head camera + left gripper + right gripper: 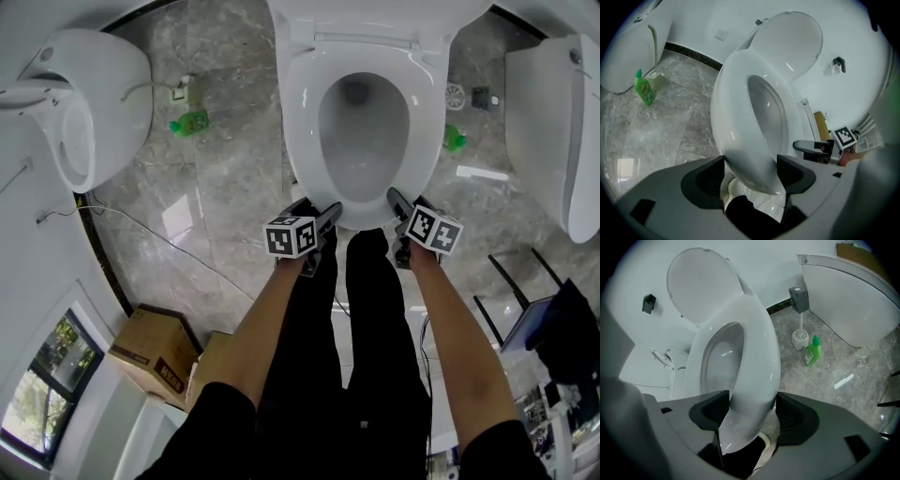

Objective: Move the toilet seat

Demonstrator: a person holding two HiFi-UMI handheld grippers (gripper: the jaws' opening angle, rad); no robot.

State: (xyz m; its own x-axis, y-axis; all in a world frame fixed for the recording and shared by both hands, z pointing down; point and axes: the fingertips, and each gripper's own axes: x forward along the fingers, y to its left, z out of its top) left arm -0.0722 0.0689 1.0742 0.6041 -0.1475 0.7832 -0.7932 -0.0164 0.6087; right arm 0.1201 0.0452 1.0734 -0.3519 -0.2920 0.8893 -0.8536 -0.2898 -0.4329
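Observation:
The white toilet seat lies down on the bowl, and the lid stands up behind it. My left gripper is at the seat's front edge on the left, my right gripper at the front edge on the right. In the left gripper view the seat's rim runs between the wide-spread jaws of the left gripper, open around it. The right gripper view shows the same: the rim passes between the right gripper's spread jaws without being clamped.
Other white fixtures stand at the left and right. Green bottles sit on the marble floor on both sides, with a toilet brush by the wall. Cardboard boxes are behind on the left. The person's black-clad legs stand before the bowl.

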